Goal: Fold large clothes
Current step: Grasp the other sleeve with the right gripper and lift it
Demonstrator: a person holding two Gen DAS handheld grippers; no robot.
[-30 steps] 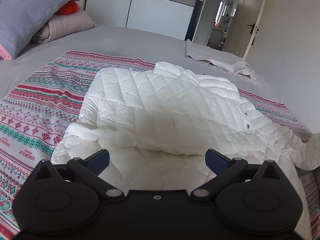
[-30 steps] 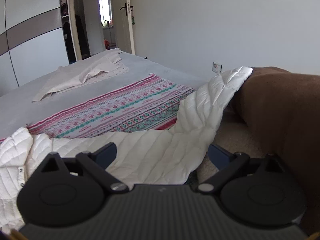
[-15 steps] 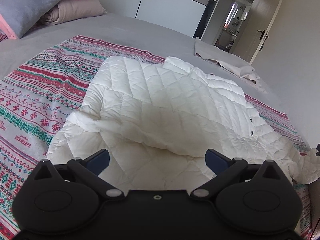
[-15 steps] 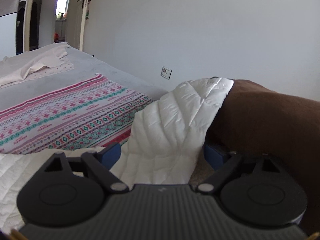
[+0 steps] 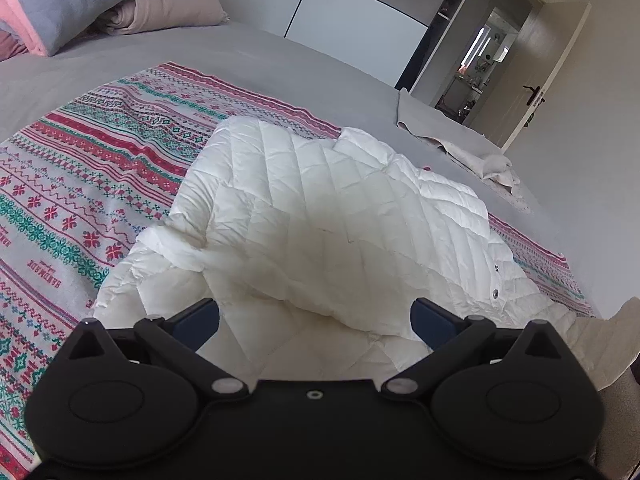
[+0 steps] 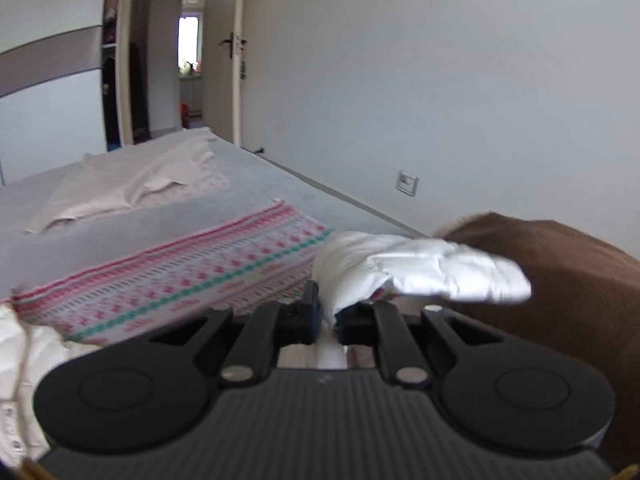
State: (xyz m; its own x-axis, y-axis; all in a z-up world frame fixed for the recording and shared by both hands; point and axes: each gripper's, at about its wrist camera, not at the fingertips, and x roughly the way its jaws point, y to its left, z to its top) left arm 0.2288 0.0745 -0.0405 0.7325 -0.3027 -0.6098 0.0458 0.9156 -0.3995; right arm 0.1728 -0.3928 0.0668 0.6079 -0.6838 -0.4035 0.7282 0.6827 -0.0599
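Observation:
A white quilted jacket (image 5: 332, 224) lies spread on a patterned red, green and white blanket (image 5: 80, 208) on the bed. My left gripper (image 5: 316, 320) is open and empty, just above the jacket's near hem. My right gripper (image 6: 329, 318) is shut on the jacket's sleeve (image 6: 420, 272) and holds it lifted off the bed; the sleeve end sticks out to the right of the fingers. More of the jacket (image 6: 16, 360) shows at the left edge of the right wrist view.
A beige cloth (image 5: 460, 148) lies on the grey bed sheet at the far side; it also shows in the right wrist view (image 6: 128, 184). Pillows and folded bedding (image 5: 100, 4) are stacked far left. A brown blanket (image 6: 568, 292) bulks at the right. Wardrobe and open door stand behind.
My right gripper closed on the sleeve and lifted it off the bed beside the brown blanket. My left gripper stayed open and tilted down a little over the jacket.

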